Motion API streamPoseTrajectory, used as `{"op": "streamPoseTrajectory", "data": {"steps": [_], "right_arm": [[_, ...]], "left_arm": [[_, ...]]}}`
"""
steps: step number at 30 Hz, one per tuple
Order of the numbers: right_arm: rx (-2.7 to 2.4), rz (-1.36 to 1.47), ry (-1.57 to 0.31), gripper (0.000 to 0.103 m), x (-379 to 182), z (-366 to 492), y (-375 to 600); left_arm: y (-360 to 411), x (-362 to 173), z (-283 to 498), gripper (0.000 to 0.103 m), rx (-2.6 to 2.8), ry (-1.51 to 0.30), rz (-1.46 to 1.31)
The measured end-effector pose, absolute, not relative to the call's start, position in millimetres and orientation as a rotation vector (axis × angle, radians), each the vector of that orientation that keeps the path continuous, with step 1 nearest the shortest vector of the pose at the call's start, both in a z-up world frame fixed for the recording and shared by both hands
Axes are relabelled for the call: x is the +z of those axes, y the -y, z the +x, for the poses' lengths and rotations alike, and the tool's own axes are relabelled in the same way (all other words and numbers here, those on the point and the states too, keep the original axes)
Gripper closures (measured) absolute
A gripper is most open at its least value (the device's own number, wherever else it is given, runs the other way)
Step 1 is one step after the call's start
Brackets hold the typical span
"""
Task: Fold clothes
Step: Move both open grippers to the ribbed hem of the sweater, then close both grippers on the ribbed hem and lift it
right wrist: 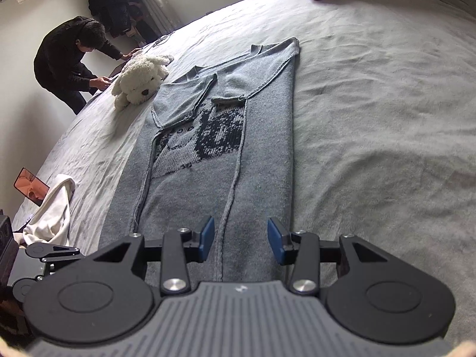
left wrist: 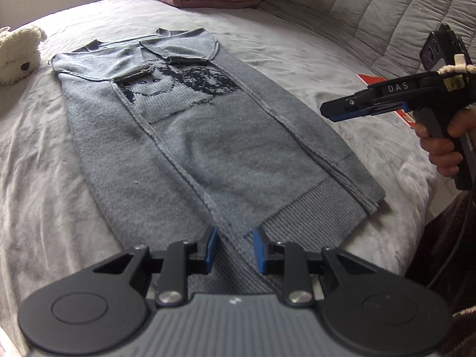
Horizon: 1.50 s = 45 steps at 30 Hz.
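1. The left tongs (left wrist: 235, 248) stand apart, empty, over the ribbed hem of the grey sweater (left wrist: 190, 136).
2. The right tongs (right wrist: 240, 239) also gape, empty, above the sweater's near end.
3. The sweater lies flat on the bed (right wrist: 372, 104), sleeves and sides folded inward.
4. A white plush dog (right wrist: 139, 81) sits beside its collar.

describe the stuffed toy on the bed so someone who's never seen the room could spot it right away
Start at the wide grey bed, where a grey sweater lies flat with both sleeves folded in. By the sweater's left shoulder, toward the bed's far edge, lies the plush dog. It is the only fluffy cream-white thing with a dark nose; the white cloth nearer the camera is limp and smooth.
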State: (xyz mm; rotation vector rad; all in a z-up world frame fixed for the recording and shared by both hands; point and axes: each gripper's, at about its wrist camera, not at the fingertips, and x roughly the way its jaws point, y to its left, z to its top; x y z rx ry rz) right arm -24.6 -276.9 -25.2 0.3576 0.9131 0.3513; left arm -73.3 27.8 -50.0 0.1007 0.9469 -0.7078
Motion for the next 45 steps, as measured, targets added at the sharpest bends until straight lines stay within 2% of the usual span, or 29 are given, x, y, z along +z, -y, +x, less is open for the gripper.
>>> {"op": "streamPoseTrajectory", "data": {"steps": [10, 17, 19, 22, 25, 27, 29, 35, 37, 39, 41, 43, 44, 45], "right_arm": [[0.631, 0.532, -1.14, 0.059, -65, -37, 285], [0.607, 0.355, -1.082, 0.058, -39, -58, 275], [0.586, 0.257, -1.058, 0.058, -33, -67, 267], [0.571, 0.116, -1.067, 0.058, -42, -80, 249], [0.533, -0.031, -1.034, 0.066, -50, -90, 238], [0.517, -0.092, -1.005, 0.086, -51, -94, 235], [0.526, -0.07, -1.001, 0.096, -47, -93, 238], [0.558, -0.044, -0.994, 0.096, -40, -93, 232], [0.572, -0.052, -1.026, 0.093, -47, -91, 226], [0.596, -0.044, -1.056, 0.085, -52, -89, 225], [0.629, -0.003, -1.066, 0.083, -48, -88, 229], [0.659, 0.063, -1.074, 0.076, -43, -86, 239], [0.659, 0.092, -1.069, 0.066, -40, -85, 244], [0.659, 0.12, -1.064, 0.062, -37, -84, 248]], "left_arm": [[-35, -54, -93, 0.077, -0.911, -0.991, 0.087], [-28, -40, -104, 0.077, -0.963, -0.96, 0.115], [-26, -35, -105, 0.072, -0.971, -0.937, 0.113], [-22, -34, -102, 0.072, -0.968, -0.931, 0.107], [-18, -35, -99, 0.072, -0.97, -0.937, 0.111], [-15, -35, -98, 0.07, -0.977, -0.939, 0.114], [-12, -36, -97, 0.069, -0.984, -0.941, 0.117], [-5, -40, -96, 0.067, -1.008, -0.948, 0.13], [-4, -42, -96, 0.066, -1.013, -0.957, 0.133], [-7, -42, -97, 0.066, -1.015, -0.959, 0.129], [-9, -42, -98, 0.066, -1.016, -0.962, 0.126], [-12, -42, -98, 0.066, -1.018, -0.964, 0.123], [-14, -41, -98, 0.066, -1.017, -0.962, 0.115], [-18, -38, -97, 0.066, -1.012, -0.957, 0.098]]}}
